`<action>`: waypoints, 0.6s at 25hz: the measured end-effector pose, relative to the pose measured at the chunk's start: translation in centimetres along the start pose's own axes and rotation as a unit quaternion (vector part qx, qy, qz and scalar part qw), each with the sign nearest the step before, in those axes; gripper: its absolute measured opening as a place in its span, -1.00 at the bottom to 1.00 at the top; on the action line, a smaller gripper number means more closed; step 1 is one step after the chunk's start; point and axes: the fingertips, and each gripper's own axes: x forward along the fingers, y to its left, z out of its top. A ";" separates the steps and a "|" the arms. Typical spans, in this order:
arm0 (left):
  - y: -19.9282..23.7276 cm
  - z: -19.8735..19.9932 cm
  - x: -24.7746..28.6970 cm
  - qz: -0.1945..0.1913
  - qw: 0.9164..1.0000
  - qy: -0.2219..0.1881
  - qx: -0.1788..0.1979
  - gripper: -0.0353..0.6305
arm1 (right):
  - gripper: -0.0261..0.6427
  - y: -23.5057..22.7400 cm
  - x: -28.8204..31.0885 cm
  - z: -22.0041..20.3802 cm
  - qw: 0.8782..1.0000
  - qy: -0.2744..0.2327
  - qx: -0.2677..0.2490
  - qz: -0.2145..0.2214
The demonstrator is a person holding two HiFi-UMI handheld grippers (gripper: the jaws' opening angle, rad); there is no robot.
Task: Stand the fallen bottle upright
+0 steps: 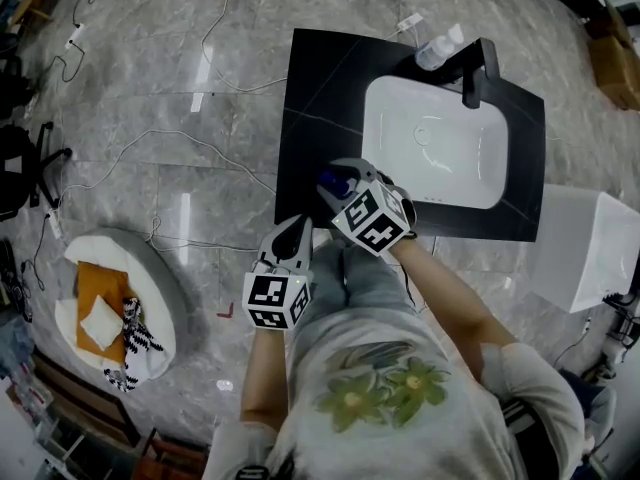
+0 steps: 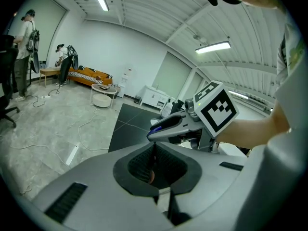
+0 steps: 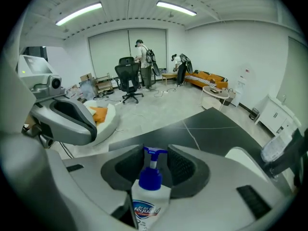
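Note:
A white pump bottle [image 3: 150, 194] with a blue pump head [image 3: 154, 154] stands upright between the pads of my right gripper [image 3: 155, 163], which is shut on its body. In the head view only its blue top [image 1: 338, 180] shows, at the right gripper [image 1: 340, 190], over the near left edge of the black counter [image 1: 310, 118]. My left gripper [image 1: 290, 240] hangs just off that edge, below and left of the right one. Its jaws [image 2: 154, 146] are shut with nothing in them. From it, the right gripper [image 2: 175, 124] shows just ahead.
A white sink basin [image 1: 435, 138] with a black faucet [image 1: 478, 73] is set in the counter; a clear bottle [image 1: 435, 50] lies beside the faucet. A white bin [image 1: 580, 248] stands to the right. Cables and a round white cushion bed [image 1: 120, 308] lie on the floor.

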 end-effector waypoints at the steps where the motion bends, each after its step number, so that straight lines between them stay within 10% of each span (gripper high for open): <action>1: -0.4 0.0 -0.1 0.001 1.000 -0.001 0.001 -0.84 | -0.41 0.0 -0.4 0.1 1.000 -0.006 -0.001 0.000; 15: -6.7 0.0 -2.5 0.011 0.999 -0.016 0.031 -0.84 | -0.41 1.3 -8.2 -0.4 0.994 -0.109 -0.024 -0.020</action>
